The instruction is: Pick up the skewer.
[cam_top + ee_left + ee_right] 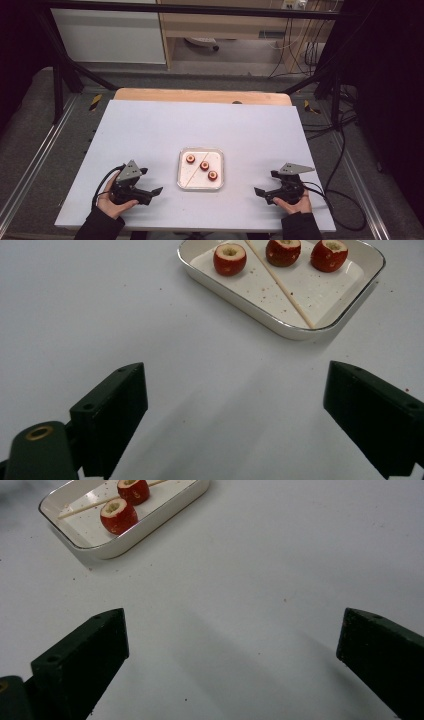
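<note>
A white square tray [184,176] sits near the front middle of the table. In it lie three cored red fruits [190,159] [204,165] [213,175] in a diagonal row and a thin wooden skewer [196,167] lying across them. The left gripper view shows the tray [280,328], the fruits [229,259] and the skewer [280,284] ahead. My left gripper [158,191] rests left of the tray, open and holding nothing. My right gripper [259,192] rests right of the tray, open too, and its own view catches the tray [120,545] with two fruits [118,516].
The grey-white table top [150,130] lies on a wooden board [200,95]. Black frame bars [60,65] stand at the back corners. Cables [345,150] trail along the floor at the right. A cabinet [110,35] stands beyond.
</note>
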A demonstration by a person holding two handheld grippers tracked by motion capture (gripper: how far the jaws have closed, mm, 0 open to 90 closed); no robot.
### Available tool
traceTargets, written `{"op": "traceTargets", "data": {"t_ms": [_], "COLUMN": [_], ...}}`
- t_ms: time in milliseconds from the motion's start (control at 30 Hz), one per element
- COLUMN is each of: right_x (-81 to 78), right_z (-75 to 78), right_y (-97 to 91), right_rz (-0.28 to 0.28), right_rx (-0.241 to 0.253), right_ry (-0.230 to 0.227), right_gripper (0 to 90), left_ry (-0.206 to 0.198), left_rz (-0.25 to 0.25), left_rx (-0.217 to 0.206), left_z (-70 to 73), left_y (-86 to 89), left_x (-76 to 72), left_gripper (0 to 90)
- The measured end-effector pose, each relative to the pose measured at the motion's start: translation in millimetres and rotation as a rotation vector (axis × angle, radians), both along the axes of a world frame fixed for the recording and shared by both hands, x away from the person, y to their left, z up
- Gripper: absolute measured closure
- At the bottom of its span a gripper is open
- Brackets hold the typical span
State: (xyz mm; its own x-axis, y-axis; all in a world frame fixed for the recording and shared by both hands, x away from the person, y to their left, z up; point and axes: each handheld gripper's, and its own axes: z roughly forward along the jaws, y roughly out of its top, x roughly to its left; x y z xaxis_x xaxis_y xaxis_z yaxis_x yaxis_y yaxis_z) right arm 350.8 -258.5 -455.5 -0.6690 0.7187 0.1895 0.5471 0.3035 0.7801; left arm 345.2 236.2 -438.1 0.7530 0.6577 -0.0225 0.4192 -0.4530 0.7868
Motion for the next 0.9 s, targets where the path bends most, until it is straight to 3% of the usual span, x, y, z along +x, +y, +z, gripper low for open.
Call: {"op": "traceTargets", "data": {"t_ms": [467, 533, 900], "right_x": [0.0, -0.4, 0.0], "right_z": [0.1, 0.7, -0.3], "right_y": [0.0, -0.3, 0.1], "right_rz": [-0.002, -0.004, -0.001], "right_rx": [-0.002, -0.002, -0.011], "right_ry": [-0.002, 0.002, 0.004], "right_gripper": [0.8, 0.8, 0.8], "left_ry": [0.0, -0.007, 0.004], "left_rz": [-0.004, -0.002, 0.004], "left_rx": [0.026, 0.047, 0.067], "left_z": [13.9, 16.5, 25.9], "left_y": [-30.1, -39.3, -75.6], "left_x": [4.0, 5.8, 16.3], "left_gripper": [12.3, 12.3, 16.7]}}
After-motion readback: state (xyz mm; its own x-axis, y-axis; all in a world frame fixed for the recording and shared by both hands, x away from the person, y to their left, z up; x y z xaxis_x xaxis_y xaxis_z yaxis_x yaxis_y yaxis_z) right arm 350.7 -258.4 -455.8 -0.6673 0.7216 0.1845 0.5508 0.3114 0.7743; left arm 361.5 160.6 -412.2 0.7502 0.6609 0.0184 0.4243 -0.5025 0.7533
